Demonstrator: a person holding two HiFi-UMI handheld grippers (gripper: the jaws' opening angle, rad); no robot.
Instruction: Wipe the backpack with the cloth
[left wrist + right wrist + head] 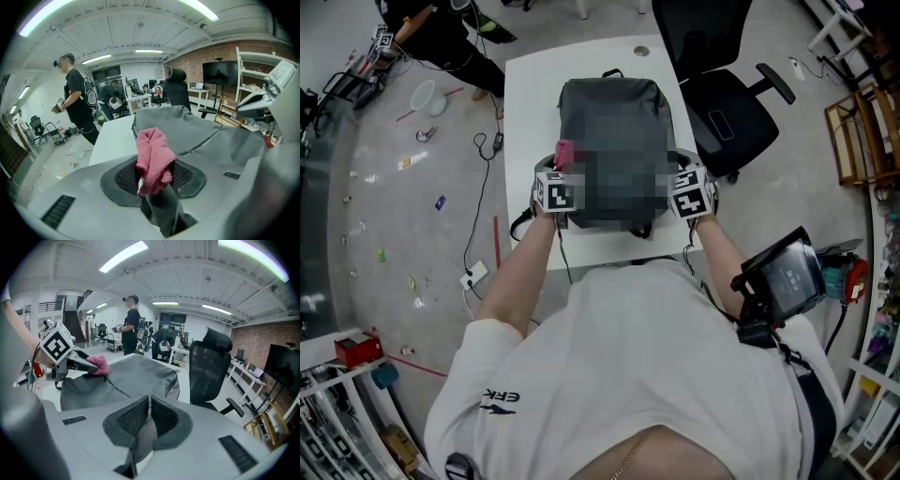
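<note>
A dark grey backpack (609, 112) lies flat on the white table (525, 103). My left gripper (562, 169) is at the backpack's near left corner, shut on a pink cloth (565, 153). In the left gripper view the bunched cloth (152, 157) stands up between the jaws, with the backpack (201, 129) just beyond it. My right gripper (684, 176) is at the near right corner, over the bag's edge. Its jaws (149, 411) are shut with nothing visible between them. From there I see the backpack (136, 373) and the cloth (98, 365) in the left gripper (86, 364).
A black office chair (722, 103) stands close to the table's far right side. Cables and a power strip (473, 275) lie on the floor to the left. A person (75, 105) stands beyond the table's far left. A screen device (787, 277) hangs at my right hip.
</note>
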